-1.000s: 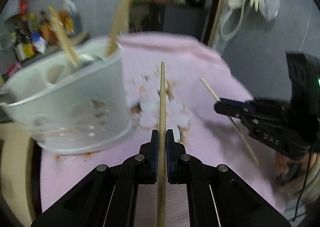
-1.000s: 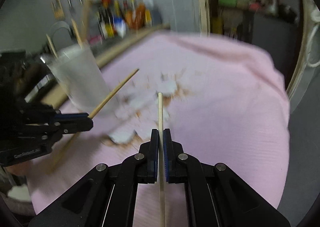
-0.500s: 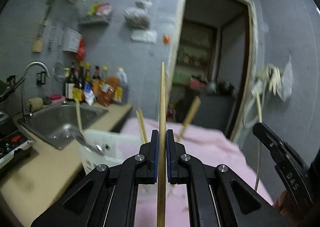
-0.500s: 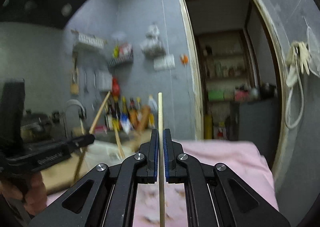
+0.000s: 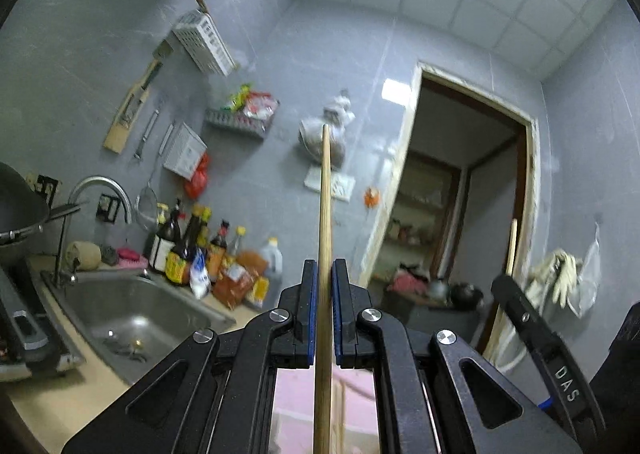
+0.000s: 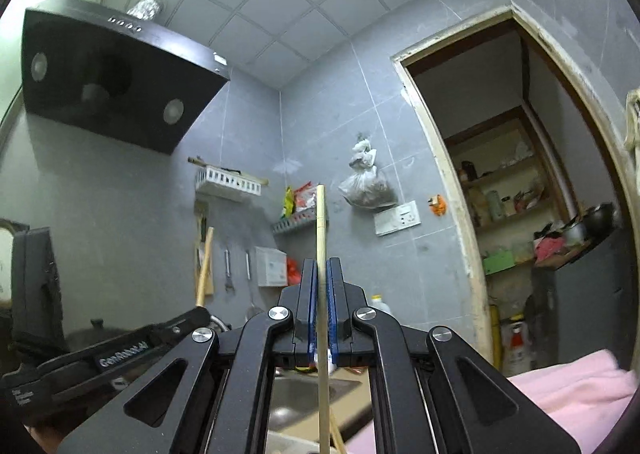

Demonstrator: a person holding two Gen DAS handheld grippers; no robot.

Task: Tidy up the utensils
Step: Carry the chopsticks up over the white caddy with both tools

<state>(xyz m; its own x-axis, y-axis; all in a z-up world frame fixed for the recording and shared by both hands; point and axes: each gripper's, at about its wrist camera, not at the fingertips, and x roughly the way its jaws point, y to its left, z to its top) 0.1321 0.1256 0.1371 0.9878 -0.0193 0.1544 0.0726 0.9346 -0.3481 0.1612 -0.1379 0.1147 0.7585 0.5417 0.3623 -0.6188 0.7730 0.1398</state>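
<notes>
My left gripper point(image 5: 325, 272) is shut on a brown wooden chopstick point(image 5: 325, 205) that points up toward the wall. My right gripper point(image 6: 322, 270) is shut on a paler chopstick point(image 6: 321, 221), also pointing up. Both grippers are tilted upward, so the white utensil holder is out of sight. In the left wrist view the right gripper point(image 5: 532, 338) shows at the right with its chopstick point(image 5: 512, 242). In the right wrist view the left gripper point(image 6: 120, 350) shows at the lower left with its chopstick point(image 6: 205, 266).
A steel sink point(image 5: 132, 314) with a tap point(image 5: 100, 189) and sauce bottles point(image 5: 188, 250) lies to the left. The pink cloth point(image 6: 568, 390) shows low in both views. A range hood point(image 6: 108, 77) hangs overhead. A doorway point(image 6: 520, 213) opens to the right.
Both grippers have tilted up from the pink cloth and white holder to face the wall and ceiling. Each still holds its chopstick.
</notes>
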